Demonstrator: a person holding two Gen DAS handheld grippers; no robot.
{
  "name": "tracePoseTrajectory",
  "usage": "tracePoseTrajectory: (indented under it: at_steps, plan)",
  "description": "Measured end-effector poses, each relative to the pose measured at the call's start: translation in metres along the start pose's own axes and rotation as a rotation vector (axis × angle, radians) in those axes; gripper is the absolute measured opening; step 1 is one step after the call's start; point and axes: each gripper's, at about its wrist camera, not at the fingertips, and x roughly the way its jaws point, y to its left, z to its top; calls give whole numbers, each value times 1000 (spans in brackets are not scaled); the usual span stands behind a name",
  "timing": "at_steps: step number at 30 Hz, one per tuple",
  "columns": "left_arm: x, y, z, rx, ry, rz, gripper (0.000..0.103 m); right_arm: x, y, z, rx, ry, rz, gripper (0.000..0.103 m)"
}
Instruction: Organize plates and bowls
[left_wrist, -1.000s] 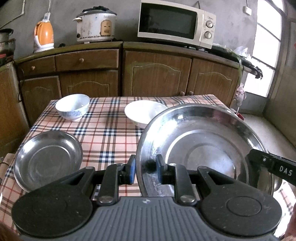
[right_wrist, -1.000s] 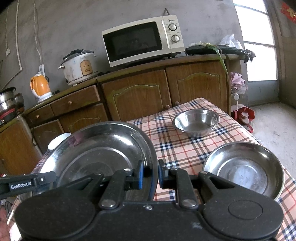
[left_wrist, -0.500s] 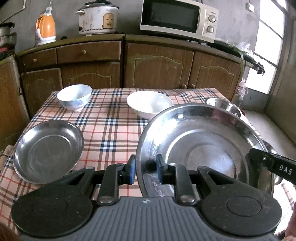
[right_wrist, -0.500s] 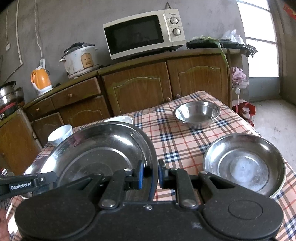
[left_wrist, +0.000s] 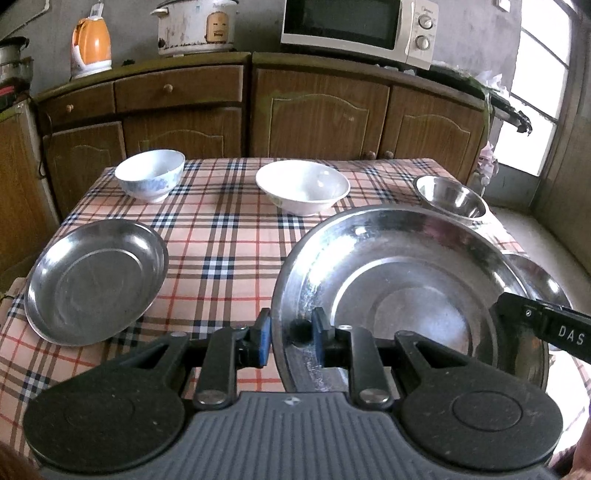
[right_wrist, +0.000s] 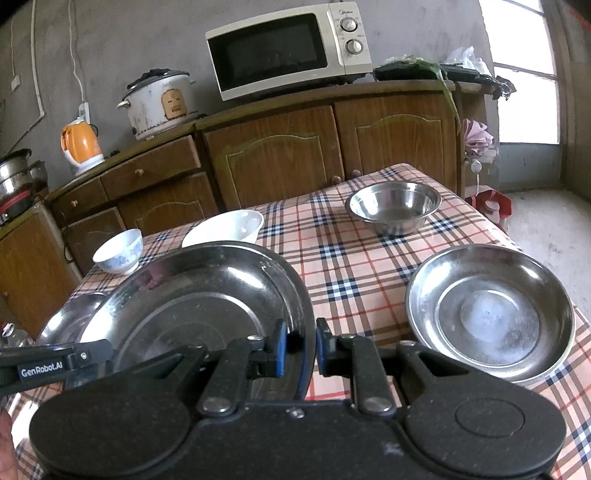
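A large steel plate (left_wrist: 406, 280) is held between both grippers over the checked tablecloth. My left gripper (left_wrist: 290, 328) is shut on its left rim. My right gripper (right_wrist: 300, 343) is shut on its right rim (right_wrist: 192, 295). A smaller steel plate (left_wrist: 96, 280) lies at the left, and another steel plate (right_wrist: 491, 314) lies at the right. Across the far side stand a blue-patterned white bowl (left_wrist: 149, 174), a wide white bowl (left_wrist: 303, 186) and a steel bowl (left_wrist: 450, 201). The held plate hides part of each side plate.
Wooden cabinets (left_wrist: 317, 110) run behind the table (left_wrist: 221, 240), with a microwave (left_wrist: 354, 29), a rice cooker (left_wrist: 195, 27) and an orange kettle (left_wrist: 92, 44) on top. A window (right_wrist: 524, 70) is at the right.
Both views have tipped down slightly, so more of the table shows and the steel bowl has come into the left wrist view. Both grips on the large plate are unchanged.
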Motion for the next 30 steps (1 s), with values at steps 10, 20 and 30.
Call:
tracePoseTrajectory:
  at_steps: [10,20,30]
  plan:
    - [5,1,-10,7,28,12,23,8,-1,-7,-10,36,7,22]
    - [13,2,-18,12,55,30,23,18,-3,-15,-19,72,15,22]
    - [20,3,-24,19,77,44,24,27,-4,-21,-33,99,27,22]
